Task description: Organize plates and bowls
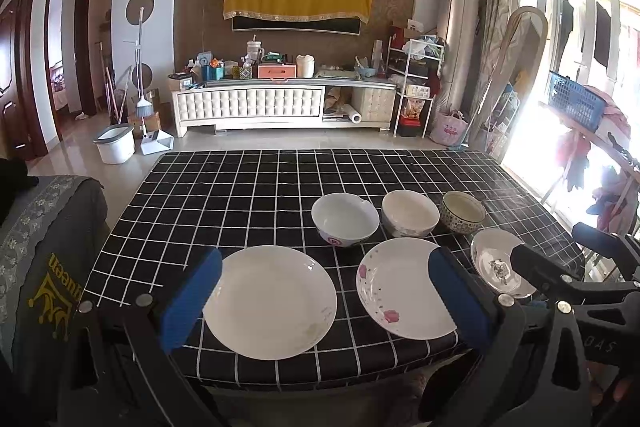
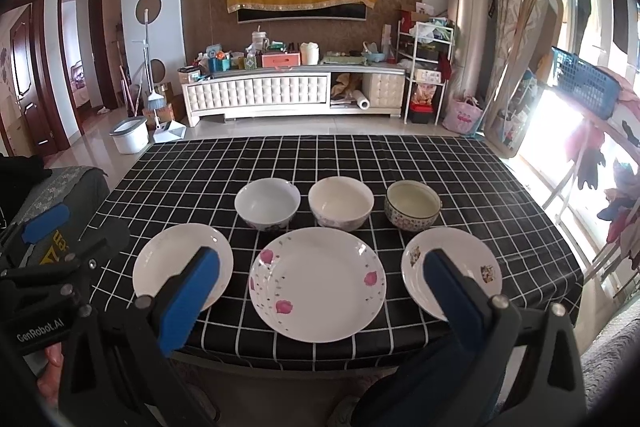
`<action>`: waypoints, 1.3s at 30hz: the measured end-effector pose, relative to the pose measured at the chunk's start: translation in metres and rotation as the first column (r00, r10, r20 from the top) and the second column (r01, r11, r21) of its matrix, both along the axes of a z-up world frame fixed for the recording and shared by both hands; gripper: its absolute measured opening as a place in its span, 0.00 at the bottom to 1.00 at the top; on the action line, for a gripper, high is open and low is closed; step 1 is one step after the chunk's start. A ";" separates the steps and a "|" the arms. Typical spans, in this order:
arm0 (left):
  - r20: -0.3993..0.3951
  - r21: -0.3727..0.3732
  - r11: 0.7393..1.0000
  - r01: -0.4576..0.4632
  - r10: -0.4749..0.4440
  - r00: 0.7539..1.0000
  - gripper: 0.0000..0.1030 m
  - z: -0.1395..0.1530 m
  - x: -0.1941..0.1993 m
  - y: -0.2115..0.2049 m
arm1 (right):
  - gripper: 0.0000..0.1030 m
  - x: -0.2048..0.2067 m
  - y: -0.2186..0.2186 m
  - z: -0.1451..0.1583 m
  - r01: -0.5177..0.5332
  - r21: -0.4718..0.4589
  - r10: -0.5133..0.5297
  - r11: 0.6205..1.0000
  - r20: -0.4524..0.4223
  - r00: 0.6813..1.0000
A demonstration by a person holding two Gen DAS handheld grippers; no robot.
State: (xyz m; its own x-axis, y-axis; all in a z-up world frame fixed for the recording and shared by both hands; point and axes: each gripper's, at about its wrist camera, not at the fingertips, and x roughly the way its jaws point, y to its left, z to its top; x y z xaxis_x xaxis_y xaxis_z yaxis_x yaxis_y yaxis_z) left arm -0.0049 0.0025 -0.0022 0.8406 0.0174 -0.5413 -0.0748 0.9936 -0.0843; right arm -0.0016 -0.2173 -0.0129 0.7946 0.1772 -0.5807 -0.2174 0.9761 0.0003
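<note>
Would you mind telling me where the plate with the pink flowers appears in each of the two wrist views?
Left wrist view: the pink-flower plate lies right of centre in the front row, partly behind the left tool's right finger.
Right wrist view: the same plate lies at centre, in the gap of the open right tool.
Shared landmark: the cream bowl stands just behind it in both.

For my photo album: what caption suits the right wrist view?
Open right claw hovering over three plates and three bowls on a checked tablecloth.
</note>
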 end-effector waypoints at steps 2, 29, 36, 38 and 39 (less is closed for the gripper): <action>-0.002 0.000 1.000 -0.001 0.001 1.000 0.99 -0.001 0.000 0.000 | 1.00 0.000 0.000 0.000 0.001 -0.003 -0.001 1.000 -0.002 1.000; -0.014 0.001 1.000 -0.004 0.004 1.000 0.99 -0.001 0.000 0.000 | 1.00 -0.001 0.001 -0.001 -0.005 -0.006 0.005 1.000 -0.014 1.000; -0.022 0.004 1.000 -0.003 0.003 1.000 0.99 -0.002 -0.001 -0.001 | 1.00 -0.002 -0.001 0.000 -0.002 -0.002 0.002 1.000 -0.017 1.000; -0.021 0.004 1.000 -0.005 0.005 1.000 0.99 -0.003 -0.001 -0.001 | 1.00 -0.002 -0.002 0.001 -0.005 -0.001 0.005 1.000 -0.020 1.000; -0.021 0.005 1.000 -0.006 0.006 1.000 0.99 -0.003 -0.001 -0.002 | 1.00 -0.002 -0.001 0.001 -0.006 0.000 0.006 1.000 -0.020 1.000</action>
State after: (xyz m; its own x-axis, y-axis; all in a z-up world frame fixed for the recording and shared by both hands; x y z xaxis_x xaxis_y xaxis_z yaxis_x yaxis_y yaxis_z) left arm -0.0059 0.0009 -0.0048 0.8291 0.0249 -0.5586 -0.0822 0.9936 -0.0777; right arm -0.0035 -0.2183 -0.0124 0.7818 0.1814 -0.5966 -0.2229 0.9748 0.0043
